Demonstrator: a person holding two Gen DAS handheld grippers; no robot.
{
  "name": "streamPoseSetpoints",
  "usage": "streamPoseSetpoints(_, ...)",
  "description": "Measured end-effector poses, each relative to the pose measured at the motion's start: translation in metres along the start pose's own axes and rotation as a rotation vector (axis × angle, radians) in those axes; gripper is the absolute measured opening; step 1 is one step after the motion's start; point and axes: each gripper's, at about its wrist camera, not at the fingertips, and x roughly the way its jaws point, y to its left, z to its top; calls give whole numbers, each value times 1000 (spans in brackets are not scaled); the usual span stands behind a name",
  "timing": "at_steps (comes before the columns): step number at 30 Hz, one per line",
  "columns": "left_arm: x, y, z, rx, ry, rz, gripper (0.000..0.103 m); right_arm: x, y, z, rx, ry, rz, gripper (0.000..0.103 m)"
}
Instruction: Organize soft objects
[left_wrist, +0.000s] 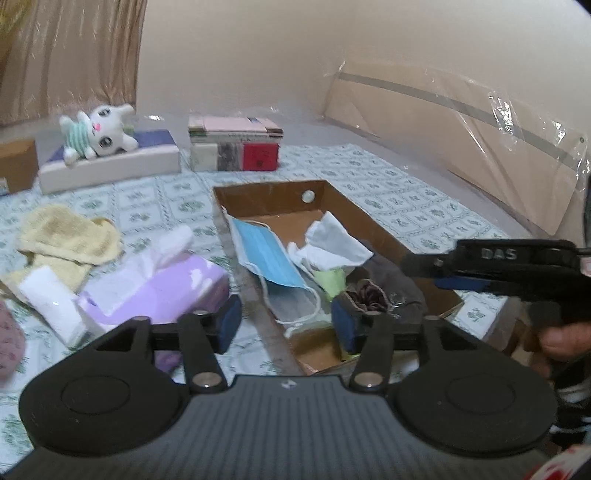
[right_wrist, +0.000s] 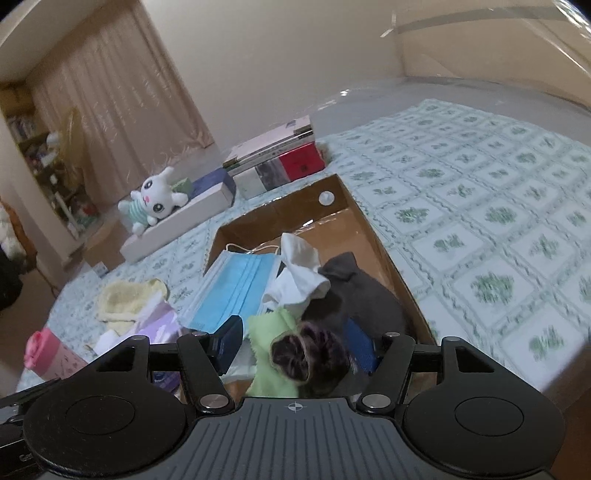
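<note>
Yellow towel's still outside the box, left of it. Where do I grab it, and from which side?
Take the yellow towel at its raised, bunched top fold, coming down from above with the left gripper. It lies crumpled on the bedspread, so flat edges give nothing to pinch. Tissue packs crowd its near side; the far side looks clearer.

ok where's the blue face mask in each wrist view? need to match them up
Left wrist: blue face mask lies centre frame, draped over the cardboard box's left wall.
Right wrist: blue face mask sits centre-left, on the same box's left side.
Shared landmark: white plush toy on the flat white box, upper left in both.
</note>
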Motion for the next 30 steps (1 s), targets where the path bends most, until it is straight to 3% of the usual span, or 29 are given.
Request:
streamPoseSetpoints(5,-19,10,-5,7,-10,22,67,-19,7,-23,85,-3,15,62)
streamPoseSetpoints(7,-27,15,-6,9,-9,26,69,-24,15,-30,78,7,10,62)
streamPoseSetpoints(11,-45,31,-10,-19,-17,41,83,-32,33,-38,45,17,17,62)
streamPoseSetpoints(30,-124,109,-31,-67,-32,179,86,-38,124,-71,-75,73,96,63)
